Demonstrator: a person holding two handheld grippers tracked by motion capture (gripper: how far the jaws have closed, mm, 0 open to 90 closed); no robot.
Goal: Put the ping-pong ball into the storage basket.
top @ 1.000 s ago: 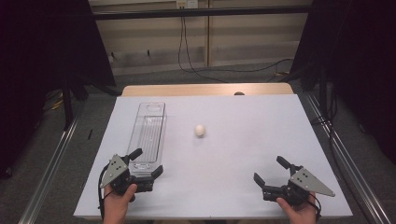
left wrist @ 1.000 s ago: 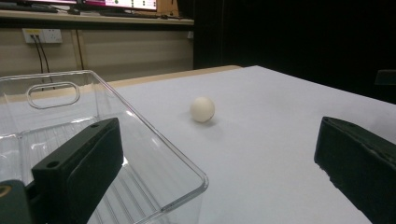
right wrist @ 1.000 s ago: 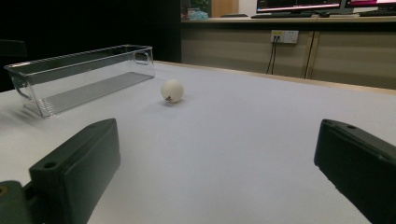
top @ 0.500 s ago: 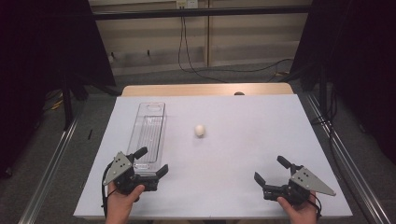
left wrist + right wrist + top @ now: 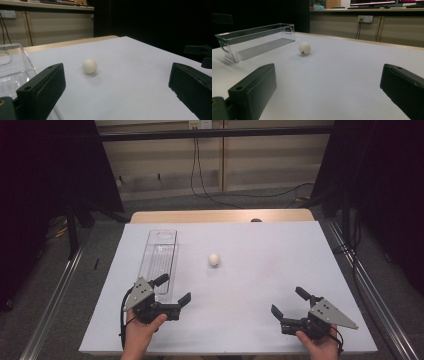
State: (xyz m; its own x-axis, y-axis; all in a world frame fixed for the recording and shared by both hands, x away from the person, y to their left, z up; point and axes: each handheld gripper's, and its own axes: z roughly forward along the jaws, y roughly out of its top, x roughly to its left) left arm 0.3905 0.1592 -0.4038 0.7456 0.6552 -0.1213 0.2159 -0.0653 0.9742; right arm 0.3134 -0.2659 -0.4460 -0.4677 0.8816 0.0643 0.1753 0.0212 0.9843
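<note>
I see my left gripper point(image 5: 173, 289) wide open, holding nothing. My right gripper point(image 5: 288, 301) is wide open too. The little white ball point(image 5: 214, 259) sits on the white surface point(image 5: 260, 270), ahead of both, well apart. The clear box point(image 5: 159, 261) is just beside my left gripper.

a black cable point(image 5: 200, 175) hangs from a wall socket point(image 5: 197, 124).

The ball point(image 5: 214, 259) lies on the table point(image 5: 280, 255) — just right of the bin point(image 5: 159, 262).
</note>
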